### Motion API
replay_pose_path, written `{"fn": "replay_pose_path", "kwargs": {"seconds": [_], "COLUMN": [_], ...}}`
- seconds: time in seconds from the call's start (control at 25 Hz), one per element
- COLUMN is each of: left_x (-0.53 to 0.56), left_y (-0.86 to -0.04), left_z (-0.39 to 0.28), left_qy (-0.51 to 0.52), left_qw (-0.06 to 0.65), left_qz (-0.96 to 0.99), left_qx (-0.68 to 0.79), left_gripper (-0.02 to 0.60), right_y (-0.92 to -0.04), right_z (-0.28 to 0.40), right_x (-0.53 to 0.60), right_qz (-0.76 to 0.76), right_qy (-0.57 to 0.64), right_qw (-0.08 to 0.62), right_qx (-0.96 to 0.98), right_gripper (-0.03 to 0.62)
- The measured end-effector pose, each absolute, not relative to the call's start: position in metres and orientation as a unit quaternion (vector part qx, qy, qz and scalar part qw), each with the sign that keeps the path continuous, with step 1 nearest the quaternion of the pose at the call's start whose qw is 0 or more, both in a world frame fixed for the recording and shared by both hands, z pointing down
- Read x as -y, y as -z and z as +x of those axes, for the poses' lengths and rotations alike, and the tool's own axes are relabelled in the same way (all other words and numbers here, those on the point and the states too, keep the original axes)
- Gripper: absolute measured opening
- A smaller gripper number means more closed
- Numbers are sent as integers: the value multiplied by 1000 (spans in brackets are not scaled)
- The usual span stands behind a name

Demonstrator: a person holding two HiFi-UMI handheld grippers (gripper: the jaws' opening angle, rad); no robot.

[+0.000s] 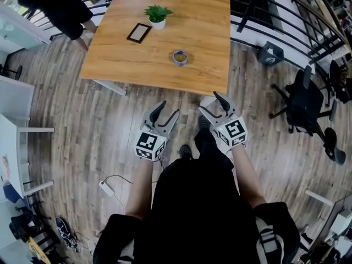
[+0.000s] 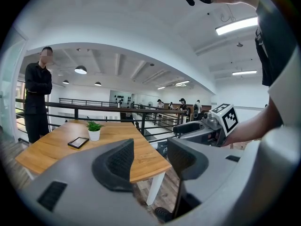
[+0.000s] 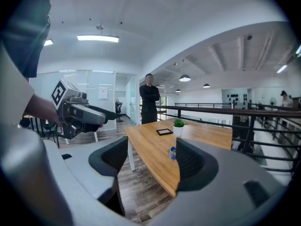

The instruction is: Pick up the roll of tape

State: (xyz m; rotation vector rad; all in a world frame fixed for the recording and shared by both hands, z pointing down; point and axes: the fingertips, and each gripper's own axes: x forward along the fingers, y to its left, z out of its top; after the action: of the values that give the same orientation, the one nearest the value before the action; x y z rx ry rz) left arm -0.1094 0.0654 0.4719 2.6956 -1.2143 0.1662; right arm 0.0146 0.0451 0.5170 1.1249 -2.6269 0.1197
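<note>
My right fingers [image 3: 192, 163] stand apart with nothing between them. My left fingers [image 2: 116, 163] likewise stand wide and empty. Both sets hang over the floor, short of the near edge of the counter [image 1: 192, 32]. The roll of tape [image 1: 180, 57] lies flat on the counter, hole upward, well ahead of both sets and between their lines. Neither hand is clearly nearer. In the right gripper view the roll shows in the gap, close to one finger, so I judge the right fingers better aimed. The roll is round and needs no wrist alignment.

Bright, even light from ceiling strip lamps [image 3: 98, 38]; sharp centres, strong fisheye bending and dark corners.
</note>
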Motion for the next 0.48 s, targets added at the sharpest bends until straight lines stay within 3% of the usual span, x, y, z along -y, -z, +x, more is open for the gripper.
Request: {"fn": "replay_pose_path", "kwargs": {"seconds": [0.48], "left_x": [-17], "left_y": [-478], "left_z": [-92], "left_qy": [-62], "left_qw": [107], "left_qz": [901], "left_qx": [416], "left_gripper": [219], "right_y": [-525], "right_z": [25], "right_x": [5], "right_qz": [369], "right_qy": [-55], "right_qw": [149], "right_qx": [916], "right_gripper": [333]}}
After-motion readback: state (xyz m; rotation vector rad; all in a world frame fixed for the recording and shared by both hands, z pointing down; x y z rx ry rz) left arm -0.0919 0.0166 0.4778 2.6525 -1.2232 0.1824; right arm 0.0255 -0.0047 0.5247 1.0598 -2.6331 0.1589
